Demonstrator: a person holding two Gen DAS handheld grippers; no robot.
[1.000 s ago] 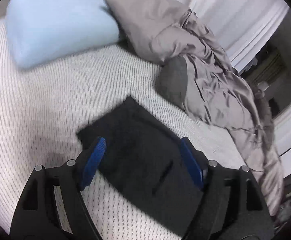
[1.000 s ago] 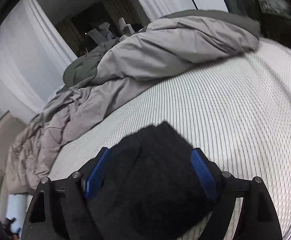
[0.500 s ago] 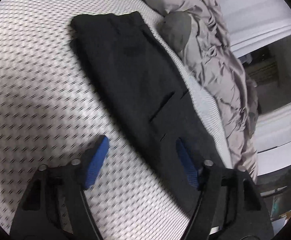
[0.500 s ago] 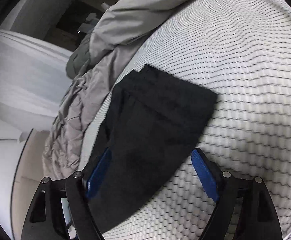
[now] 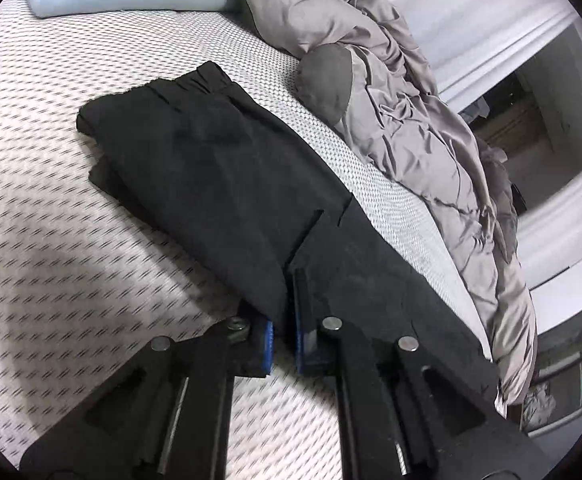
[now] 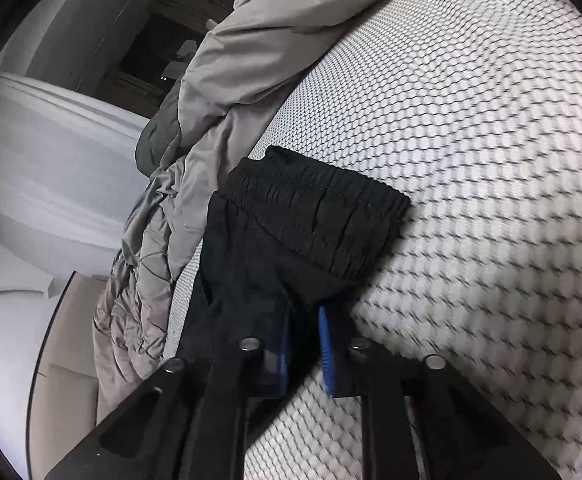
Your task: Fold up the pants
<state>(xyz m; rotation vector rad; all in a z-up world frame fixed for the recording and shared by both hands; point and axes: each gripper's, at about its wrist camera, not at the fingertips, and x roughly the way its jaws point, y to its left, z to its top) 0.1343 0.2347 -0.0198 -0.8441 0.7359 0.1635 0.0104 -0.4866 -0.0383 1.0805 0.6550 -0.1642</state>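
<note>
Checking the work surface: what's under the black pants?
The pants lie on a white patterned mattress, which shows on both sides of them. Whatever is directly beneath the fabric is covered, so I cannot tell whether anything else sits there.

Two close, downward-tilted wrist views, sharing black pants [image 5: 219, 184] [image 6: 291, 232].

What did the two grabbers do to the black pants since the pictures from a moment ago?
Both came down onto the black pants and their jaws have just been closing. The left gripper now pinches the near edge partway along, and the right gripper pinches the edge just below the waistband. The pants stay flat on the bed, and the grey blanket hasn't moved.
</note>
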